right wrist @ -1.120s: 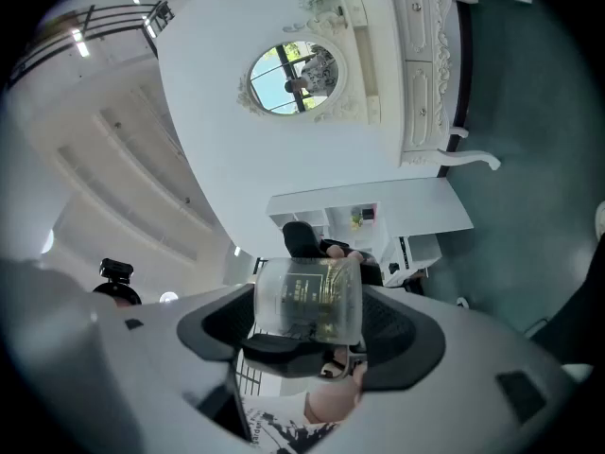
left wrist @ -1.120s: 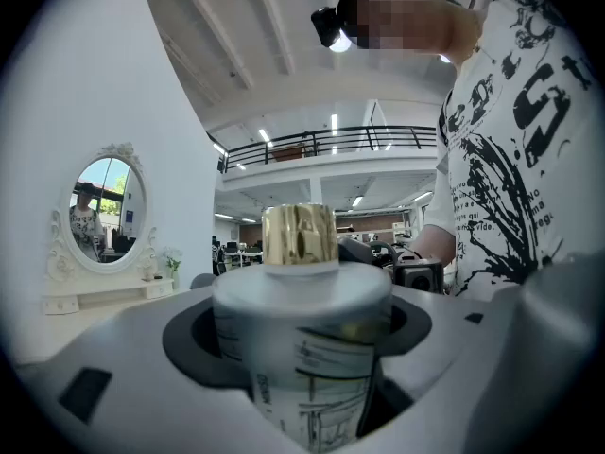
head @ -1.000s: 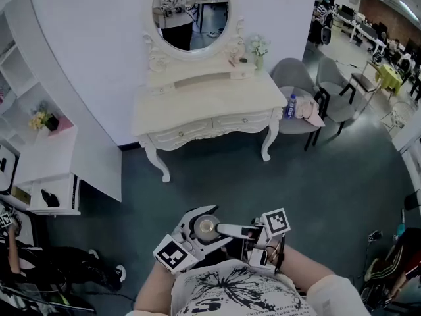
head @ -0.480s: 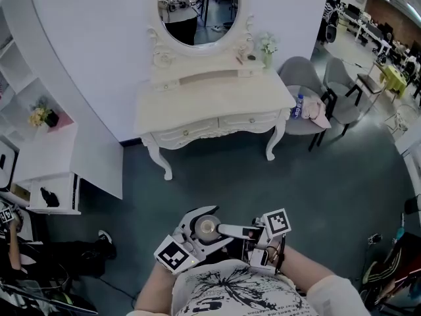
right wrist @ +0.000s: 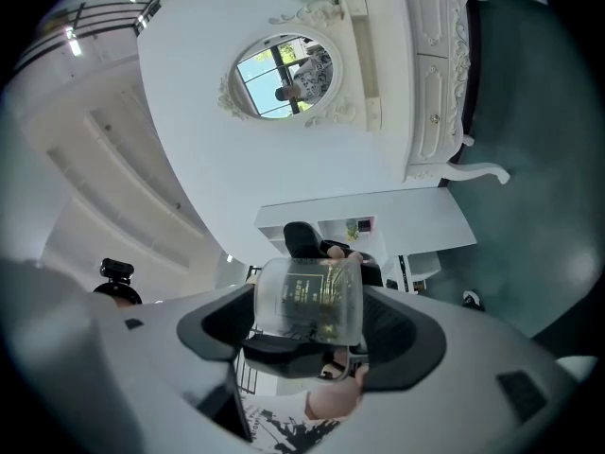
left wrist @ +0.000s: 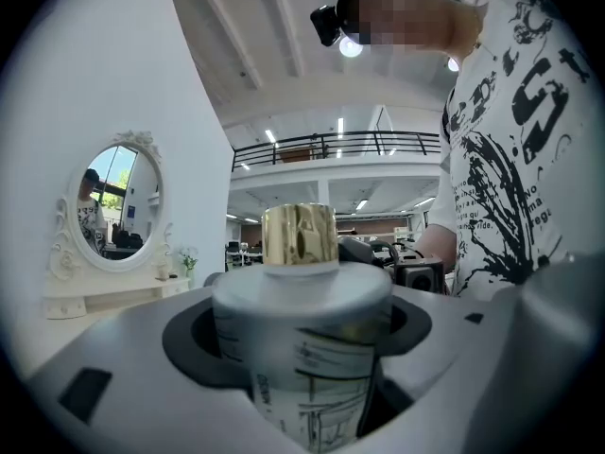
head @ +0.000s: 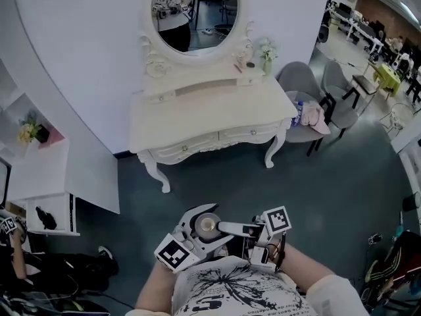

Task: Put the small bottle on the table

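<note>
The small bottle [head: 208,225] has a gold cap [left wrist: 299,236] and a pale printed body [left wrist: 304,348]. It is held close in front of the person's chest, above the dark floor. My left gripper [head: 202,229] is shut on it, jaws against both sides of the body. From the right, my right gripper [head: 223,228] reaches in and is shut on the same bottle [right wrist: 310,296], which shows there as clear glass with gold print. The white dressing table [head: 210,107] stands well ahead, apart from both grippers.
An oval mirror [head: 194,8] and a small flower vase [head: 266,50] stand at the table's back. Grey chairs [head: 309,91] with a water bottle [head: 299,114] are to its right. A white shelf unit [head: 49,176] is at the left. Dark teal floor [head: 217,183] lies between me and the table.
Both grippers and the bottle keep the same pose. The head camera has shifted a little, so the table and shelf sit slightly differently in view.
</note>
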The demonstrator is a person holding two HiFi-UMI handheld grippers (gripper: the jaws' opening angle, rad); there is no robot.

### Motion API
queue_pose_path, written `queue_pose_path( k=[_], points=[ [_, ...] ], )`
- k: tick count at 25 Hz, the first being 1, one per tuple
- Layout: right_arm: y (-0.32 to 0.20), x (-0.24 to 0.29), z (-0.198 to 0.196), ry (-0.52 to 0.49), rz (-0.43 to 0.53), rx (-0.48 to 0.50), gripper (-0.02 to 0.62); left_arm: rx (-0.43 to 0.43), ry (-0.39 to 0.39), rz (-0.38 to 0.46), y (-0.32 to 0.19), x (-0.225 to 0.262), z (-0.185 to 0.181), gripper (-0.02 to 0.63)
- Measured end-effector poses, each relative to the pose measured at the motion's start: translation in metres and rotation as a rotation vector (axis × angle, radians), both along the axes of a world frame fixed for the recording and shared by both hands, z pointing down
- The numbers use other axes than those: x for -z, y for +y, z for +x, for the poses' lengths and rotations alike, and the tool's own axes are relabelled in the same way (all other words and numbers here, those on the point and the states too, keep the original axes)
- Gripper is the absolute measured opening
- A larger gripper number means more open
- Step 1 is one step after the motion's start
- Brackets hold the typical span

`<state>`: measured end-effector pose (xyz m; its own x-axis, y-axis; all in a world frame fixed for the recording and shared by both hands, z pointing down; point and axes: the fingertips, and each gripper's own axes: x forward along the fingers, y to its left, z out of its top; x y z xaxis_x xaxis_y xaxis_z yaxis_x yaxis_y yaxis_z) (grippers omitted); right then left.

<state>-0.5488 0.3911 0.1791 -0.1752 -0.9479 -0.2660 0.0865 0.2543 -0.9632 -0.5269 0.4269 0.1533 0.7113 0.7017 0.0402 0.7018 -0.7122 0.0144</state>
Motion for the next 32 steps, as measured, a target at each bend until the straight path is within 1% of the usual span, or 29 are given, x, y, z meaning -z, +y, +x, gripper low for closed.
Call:
queue_pose_path(
  k=[5,7,9,11,15,19,27,32],
  points=[
    [-0.026,-0.001,0.031,-0.007,0.010,-0.017,0.353,-0.011,0.003,0.006,-0.026,-0.002,0.031,0.354],
    [-0.033,-0.001,0.042,-0.009,0.013,-0.013,0.353,-0.006,0.007,0.008,-0.032,-0.002,0.042,0.354],
    [-0.038,-0.003,0.053,-0.011,0.015,-0.001,0.353,0.001,-0.004,0.019,-0.037,-0.005,0.053,0.354],
    [-0.042,-0.006,0.067,-0.015,0.016,0.017,0.353,0.013,-0.013,0.026,-0.042,-0.009,0.068,0.354],
    [-0.050,-0.013,0.106,-0.026,0.022,0.056,0.353,0.058,-0.015,0.024,-0.050,-0.016,0.109,0.354],
    [-0.052,-0.018,0.154,-0.025,0.026,0.105,0.353,0.107,-0.016,0.029,-0.054,-0.020,0.159,0.354],
    [-0.046,-0.014,0.275,0.009,0.020,0.210,0.353,0.204,-0.001,0.024,-0.050,-0.016,0.282,0.354],
    [-0.045,-0.017,0.339,0.002,0.014,0.243,0.353,0.245,0.006,0.019,-0.051,-0.020,0.348,0.354]
  ],
)
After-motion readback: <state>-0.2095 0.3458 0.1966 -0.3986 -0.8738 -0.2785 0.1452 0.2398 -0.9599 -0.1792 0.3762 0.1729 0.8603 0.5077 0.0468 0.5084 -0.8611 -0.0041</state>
